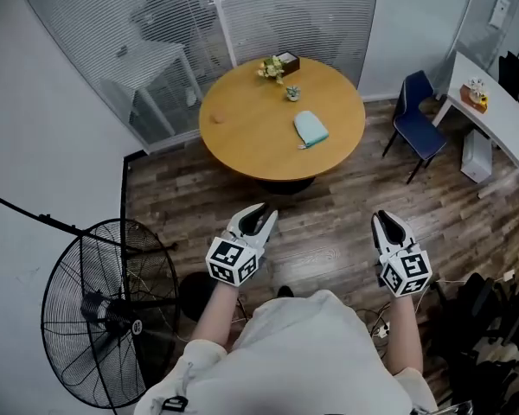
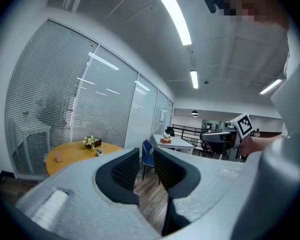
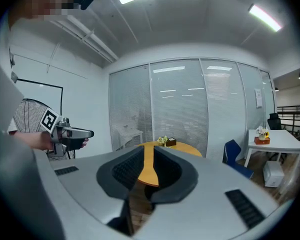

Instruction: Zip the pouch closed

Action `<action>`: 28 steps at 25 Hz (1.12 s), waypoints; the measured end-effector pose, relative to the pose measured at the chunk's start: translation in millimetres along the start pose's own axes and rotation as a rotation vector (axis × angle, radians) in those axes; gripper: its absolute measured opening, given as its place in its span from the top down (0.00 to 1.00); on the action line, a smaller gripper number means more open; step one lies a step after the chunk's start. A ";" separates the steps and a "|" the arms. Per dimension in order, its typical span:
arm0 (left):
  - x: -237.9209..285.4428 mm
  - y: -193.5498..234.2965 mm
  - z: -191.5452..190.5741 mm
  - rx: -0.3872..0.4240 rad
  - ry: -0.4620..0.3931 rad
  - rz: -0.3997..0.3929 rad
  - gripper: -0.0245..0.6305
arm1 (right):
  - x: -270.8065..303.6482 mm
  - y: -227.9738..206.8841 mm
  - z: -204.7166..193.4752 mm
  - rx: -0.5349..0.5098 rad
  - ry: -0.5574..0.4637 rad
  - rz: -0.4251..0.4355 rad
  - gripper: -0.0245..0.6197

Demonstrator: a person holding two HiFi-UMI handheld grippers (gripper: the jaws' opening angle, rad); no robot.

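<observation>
Both the left hand-held gripper [image 1: 258,217] and the right hand-held gripper [image 1: 387,223] hang in the lower half of the head view, over the wooden floor [image 1: 329,232] and short of the round counter [image 1: 242,132]. Each has its jaws only narrowly apart, with nothing between them. The light-blue pouch [image 1: 310,129] lies flat on the counter's right part, upper centre of the frame, near a small pot [image 1: 292,92] and well apart from both grippers.
</observation>
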State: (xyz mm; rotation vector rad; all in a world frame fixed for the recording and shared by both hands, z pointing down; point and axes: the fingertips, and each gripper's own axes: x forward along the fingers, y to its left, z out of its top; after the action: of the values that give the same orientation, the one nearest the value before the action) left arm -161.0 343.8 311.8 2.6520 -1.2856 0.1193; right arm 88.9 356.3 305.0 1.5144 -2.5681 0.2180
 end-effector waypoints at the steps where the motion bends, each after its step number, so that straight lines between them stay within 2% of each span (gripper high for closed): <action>1: -0.3 1.2 -1.0 -0.001 0.002 -0.005 0.83 | 1.2 0.6 -1.0 0.003 0.001 -0.005 0.89; 15: 3.4 26.0 -15.9 -0.039 0.017 -0.069 0.83 | 15.0 9.3 -16.9 0.032 0.025 -0.092 0.89; 21: 14.8 36.3 -21.6 -0.036 0.031 -0.062 0.83 | 28.1 5.0 -24.7 0.046 0.044 -0.088 0.89; 28: 44.3 55.2 -18.6 -0.047 0.036 -0.045 0.83 | 67.4 -20.3 -23.5 0.055 0.054 -0.059 0.89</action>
State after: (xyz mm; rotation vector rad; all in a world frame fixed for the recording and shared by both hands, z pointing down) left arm -176.6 280.2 344.4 2.6248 -1.2021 0.1277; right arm 75.8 293.8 342.8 1.5781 -2.4918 0.3207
